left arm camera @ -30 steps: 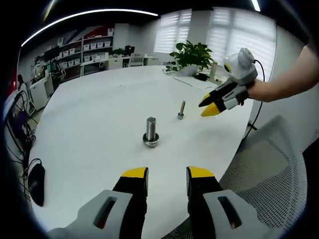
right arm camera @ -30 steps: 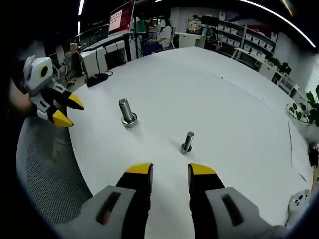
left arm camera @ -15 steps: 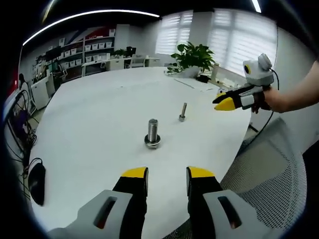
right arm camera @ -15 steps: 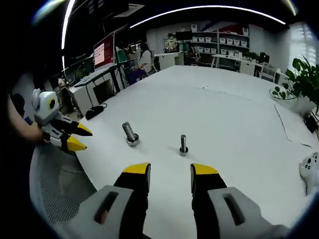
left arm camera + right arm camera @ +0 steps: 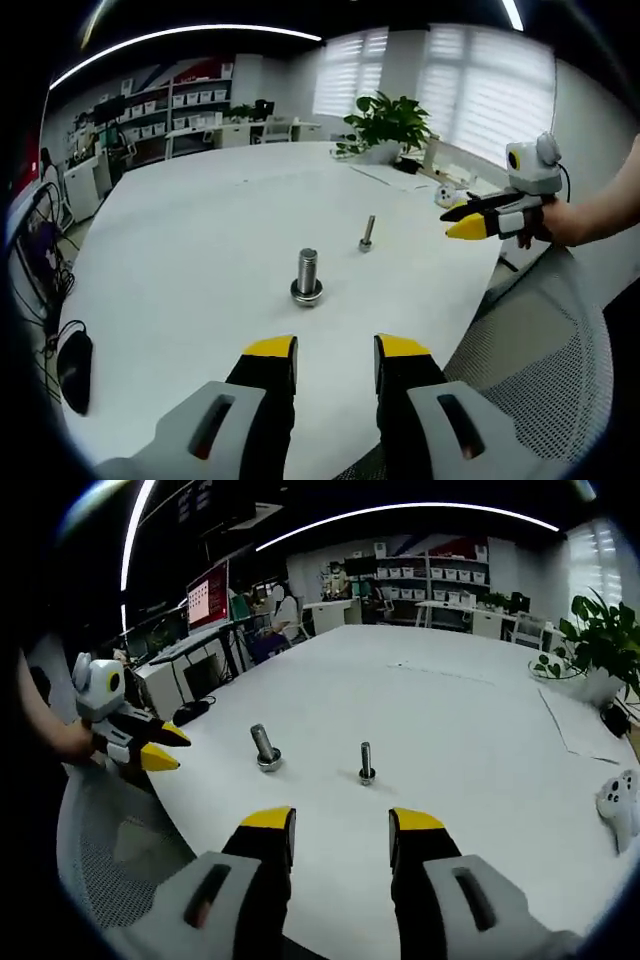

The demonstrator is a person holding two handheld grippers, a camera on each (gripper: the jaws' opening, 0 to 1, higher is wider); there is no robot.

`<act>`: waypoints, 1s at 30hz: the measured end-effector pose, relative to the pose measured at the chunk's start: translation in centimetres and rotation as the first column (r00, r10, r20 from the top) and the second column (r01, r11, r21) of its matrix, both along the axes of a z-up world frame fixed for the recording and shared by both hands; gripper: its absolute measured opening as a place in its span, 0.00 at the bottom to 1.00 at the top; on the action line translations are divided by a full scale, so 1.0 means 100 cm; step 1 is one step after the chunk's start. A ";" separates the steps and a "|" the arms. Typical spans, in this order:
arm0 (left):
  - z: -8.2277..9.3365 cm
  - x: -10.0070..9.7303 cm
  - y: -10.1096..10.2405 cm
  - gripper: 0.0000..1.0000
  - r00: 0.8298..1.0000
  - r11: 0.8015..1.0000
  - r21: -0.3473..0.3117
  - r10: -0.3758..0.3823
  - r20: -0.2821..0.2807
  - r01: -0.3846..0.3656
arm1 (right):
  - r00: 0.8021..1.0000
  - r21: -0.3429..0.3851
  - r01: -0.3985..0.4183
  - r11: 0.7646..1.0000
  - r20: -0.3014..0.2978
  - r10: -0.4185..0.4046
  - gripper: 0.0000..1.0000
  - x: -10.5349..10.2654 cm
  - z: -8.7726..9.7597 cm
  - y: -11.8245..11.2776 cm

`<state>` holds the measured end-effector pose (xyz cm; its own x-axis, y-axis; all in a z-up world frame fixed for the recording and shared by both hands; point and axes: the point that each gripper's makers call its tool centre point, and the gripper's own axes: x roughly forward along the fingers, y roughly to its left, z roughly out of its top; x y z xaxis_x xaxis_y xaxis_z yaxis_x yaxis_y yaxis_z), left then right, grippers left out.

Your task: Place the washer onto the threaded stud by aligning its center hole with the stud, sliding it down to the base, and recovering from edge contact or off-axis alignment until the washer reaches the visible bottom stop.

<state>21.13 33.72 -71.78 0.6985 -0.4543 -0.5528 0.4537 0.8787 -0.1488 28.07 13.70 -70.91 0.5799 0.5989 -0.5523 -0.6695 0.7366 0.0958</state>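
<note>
Two threaded studs stand upright on the white round table (image 5: pixel 180 250). The thick stud (image 5: pixel 307 276) has a wide metal ring at its base; I cannot tell whether that ring is a washer or the bolt's head. Beyond it to the right stands the thin stud (image 5: pixel 367 233). My left gripper (image 5: pixel 335 350) is open and empty, short of the thick stud. My right gripper (image 5: pixel 462 220) hovers past the table's right edge. In the right gripper view the thick stud (image 5: pixel 265 748) and thin stud (image 5: pixel 366 763) stand ahead of my open, empty right gripper (image 5: pixel 340 825), with the left gripper (image 5: pixel 162 748) at the left.
A black mouse (image 5: pixel 73 368) with its cable lies near the table's left edge. A mesh chair (image 5: pixel 545 340) stands off the right edge. A potted plant (image 5: pixel 390 112) and papers sit at the far side. A white controller (image 5: pixel 620 802) lies on the table.
The right gripper has drawn back from the thin stud, out past the table's edge. The studs and the left gripper have stayed put.
</note>
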 end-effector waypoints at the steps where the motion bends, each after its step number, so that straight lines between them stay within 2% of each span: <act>1: 0.001 0.000 0.000 0.29 1.000 1.000 -0.002 0.002 0.001 -0.002 | 1.000 -0.001 -0.004 1.000 0.003 0.004 0.40 0.000 -0.001 0.000; 4: 0.003 0.001 0.001 0.29 1.000 1.000 -0.008 0.005 0.006 -0.005 | 0.999 -0.019 -0.003 1.000 0.038 0.003 0.43 0.003 0.001 -0.002; 7: 0.004 0.001 0.001 0.29 1.000 1.000 -0.016 0.008 0.008 -0.008 | 1.000 -0.002 0.011 1.000 0.021 -0.011 0.43 0.004 0.002 -0.003; 11: 0.006 0.001 0.001 0.29 1.000 1.000 -0.020 0.012 0.011 -0.012 | 1.000 -0.021 0.009 1.000 0.011 -0.008 0.44 0.000 -0.001 -0.009; 15: 0.009 0.002 0.001 0.29 1.000 0.999 -0.034 0.019 0.022 -0.018 | 1.000 0.011 -0.001 1.000 0.011 0.000 0.45 -0.002 0.005 -0.008; 23: 0.009 0.002 0.001 0.29 0.999 0.999 -0.042 0.025 0.023 -0.024 | 1.000 -0.040 -0.012 0.999 0.023 0.013 0.43 -0.006 -0.005 -0.010; 30: 0.010 0.002 -0.002 0.29 1.000 0.999 -0.038 0.014 0.026 -0.013 | 0.997 -0.097 -0.068 0.993 0.037 0.072 0.42 -0.011 -0.012 -0.003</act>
